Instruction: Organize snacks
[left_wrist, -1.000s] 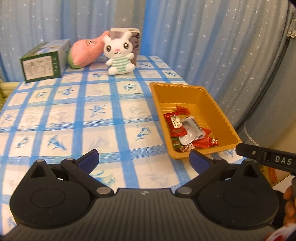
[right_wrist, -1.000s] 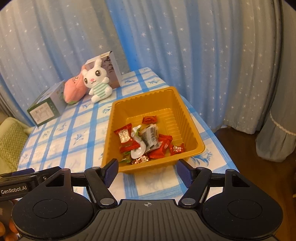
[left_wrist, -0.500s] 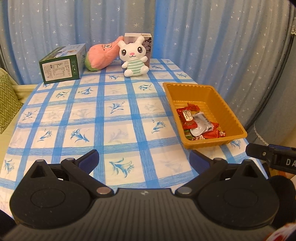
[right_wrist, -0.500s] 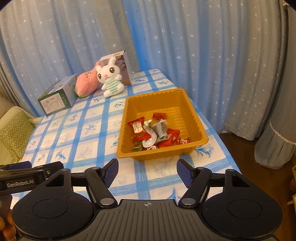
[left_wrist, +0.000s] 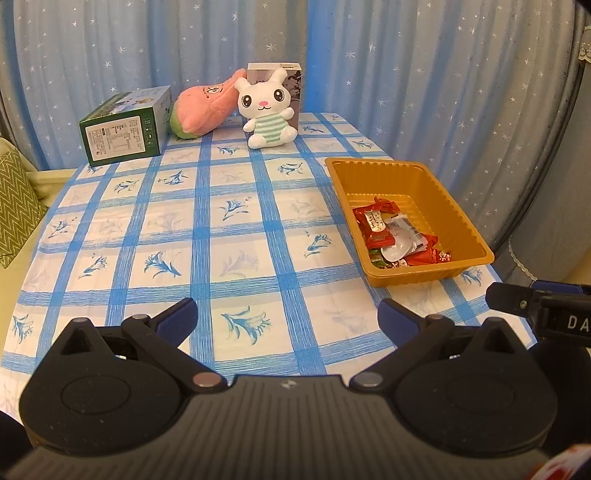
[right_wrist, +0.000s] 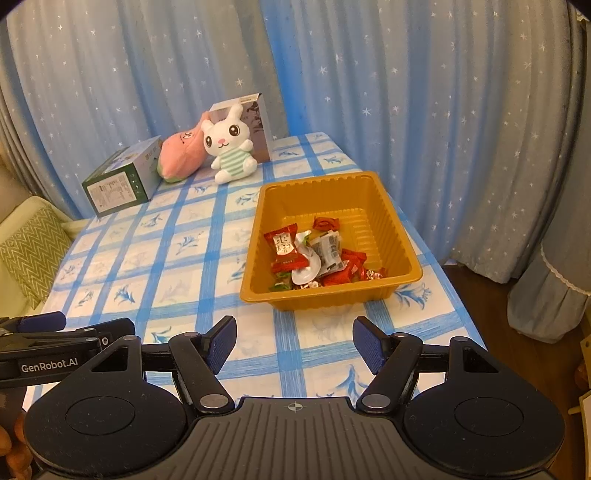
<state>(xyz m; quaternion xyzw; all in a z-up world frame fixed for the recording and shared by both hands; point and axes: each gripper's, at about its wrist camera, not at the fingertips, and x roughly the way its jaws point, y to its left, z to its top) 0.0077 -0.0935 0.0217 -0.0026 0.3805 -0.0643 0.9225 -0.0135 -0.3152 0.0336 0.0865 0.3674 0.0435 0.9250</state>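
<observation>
An orange plastic tray (left_wrist: 461, 221) (right_wrist: 391, 218) sits at the right edge of the blue-checked table. Inside it lie several wrapped snacks (left_wrist: 397, 236) (right_wrist: 314, 254), mostly red, one white. My left gripper (left_wrist: 288, 319) is open and empty, above the table's near edge, left of the tray. My right gripper (right_wrist: 293, 343) is open and empty, just in front of the tray's near wall. Each gripper shows at the edge of the other's view: the right one in the left wrist view (left_wrist: 539, 306), the left one in the right wrist view (right_wrist: 55, 332).
At the table's far end stand a green box (left_wrist: 125, 127) (right_wrist: 122, 181), a pink plush (left_wrist: 201, 107) (right_wrist: 183, 153), a white bunny plush (left_wrist: 267, 109) (right_wrist: 229, 149) and a grey carton (left_wrist: 291, 81). Blue starred curtains hang behind. A green cushion (left_wrist: 14, 206) lies at left.
Both grippers have drawn back and up from the tray, so more of the table shows. Both stayed open. The snacks have not moved.
</observation>
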